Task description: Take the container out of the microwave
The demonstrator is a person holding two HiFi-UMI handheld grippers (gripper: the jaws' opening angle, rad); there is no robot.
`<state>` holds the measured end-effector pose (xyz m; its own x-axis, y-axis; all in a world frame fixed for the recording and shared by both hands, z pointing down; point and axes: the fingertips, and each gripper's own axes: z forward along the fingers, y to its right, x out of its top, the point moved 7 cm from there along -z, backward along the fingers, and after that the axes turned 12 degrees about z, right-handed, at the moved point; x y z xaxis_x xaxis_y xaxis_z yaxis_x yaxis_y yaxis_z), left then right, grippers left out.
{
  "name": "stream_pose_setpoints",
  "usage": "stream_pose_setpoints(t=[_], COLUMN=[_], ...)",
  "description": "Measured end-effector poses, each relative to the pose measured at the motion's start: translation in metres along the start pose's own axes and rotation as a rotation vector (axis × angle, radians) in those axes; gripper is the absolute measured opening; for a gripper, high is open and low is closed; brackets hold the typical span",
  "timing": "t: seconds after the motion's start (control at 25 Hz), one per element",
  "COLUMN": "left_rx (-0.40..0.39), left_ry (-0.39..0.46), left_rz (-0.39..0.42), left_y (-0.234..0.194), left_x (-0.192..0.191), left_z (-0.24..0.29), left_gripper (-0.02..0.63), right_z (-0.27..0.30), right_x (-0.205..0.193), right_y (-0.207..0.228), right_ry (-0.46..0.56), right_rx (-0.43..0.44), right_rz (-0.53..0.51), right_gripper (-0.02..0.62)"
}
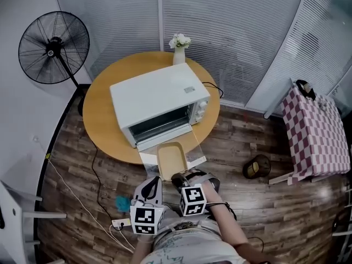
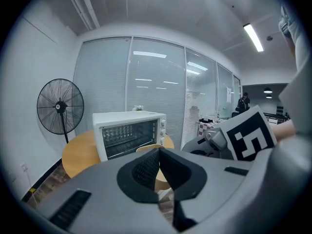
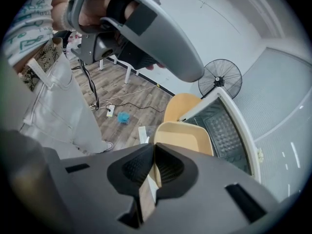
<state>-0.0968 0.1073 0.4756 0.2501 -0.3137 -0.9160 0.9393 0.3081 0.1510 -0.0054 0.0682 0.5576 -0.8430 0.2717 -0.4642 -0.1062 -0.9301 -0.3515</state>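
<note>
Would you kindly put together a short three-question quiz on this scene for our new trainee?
1. True or false: the white box-shaped microwave's glass door is shut.
2. The right gripper is shut on: A the beige rectangular plastic container's rim; B the door; C nothing.
3. Fill in: the microwave stands on a round wooden ____.
Key: 1 false; 2 A; 3 table.
</note>
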Motion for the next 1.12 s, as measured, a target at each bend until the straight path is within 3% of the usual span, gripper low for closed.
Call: stream_pose_setpoints(t=[1.12], left_rx=[-0.038], left_ry=[-0.038], left_rz=[0.004], left_y=[0.007], left_x=[-0.008], left_z=[0.005], left_gripper=[0.014], right_z=[0.007], right_x=[0.001], right_y=[0.001], right_ry=[-0.001], right_rx=[0.017], right_rz=[0.04], right_gripper=[0.005])
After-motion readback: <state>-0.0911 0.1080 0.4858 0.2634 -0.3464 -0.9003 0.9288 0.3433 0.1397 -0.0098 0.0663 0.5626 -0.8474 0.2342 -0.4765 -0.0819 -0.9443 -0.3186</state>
